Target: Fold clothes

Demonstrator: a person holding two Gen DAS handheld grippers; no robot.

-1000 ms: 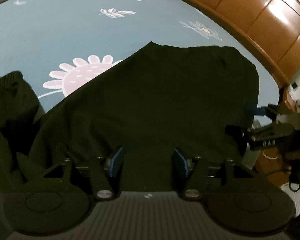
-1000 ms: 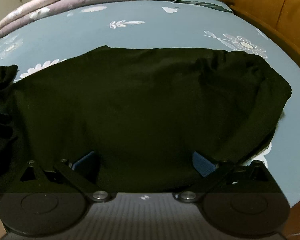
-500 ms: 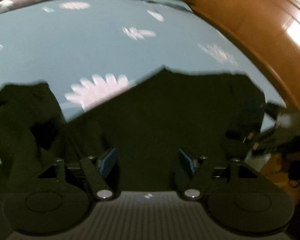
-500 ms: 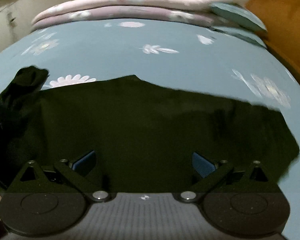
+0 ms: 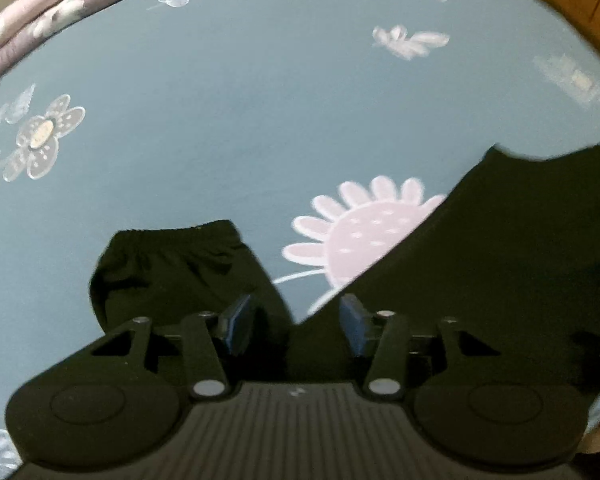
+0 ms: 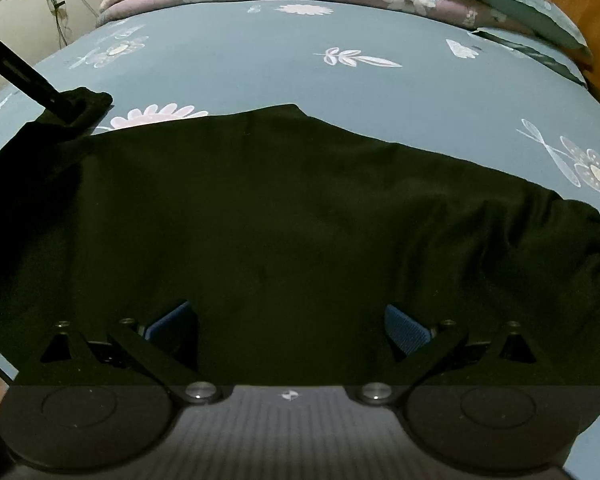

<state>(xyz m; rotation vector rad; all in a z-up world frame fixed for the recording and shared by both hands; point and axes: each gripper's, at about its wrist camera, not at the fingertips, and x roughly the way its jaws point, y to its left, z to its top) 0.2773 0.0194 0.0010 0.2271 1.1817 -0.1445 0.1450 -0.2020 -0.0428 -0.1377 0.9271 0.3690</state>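
Black trousers (image 6: 300,216) lie spread across the bed's (image 6: 380,92) near edge, while both the left gripper (image 5: 296,326) and right gripper (image 6: 288,328) hover with jaws apart, holding nothing.

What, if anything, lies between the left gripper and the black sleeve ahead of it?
Nothing visible. The left gripper is open, and the sleeve lies flat on the blue sheet right at its fingertips, with no other object between them.
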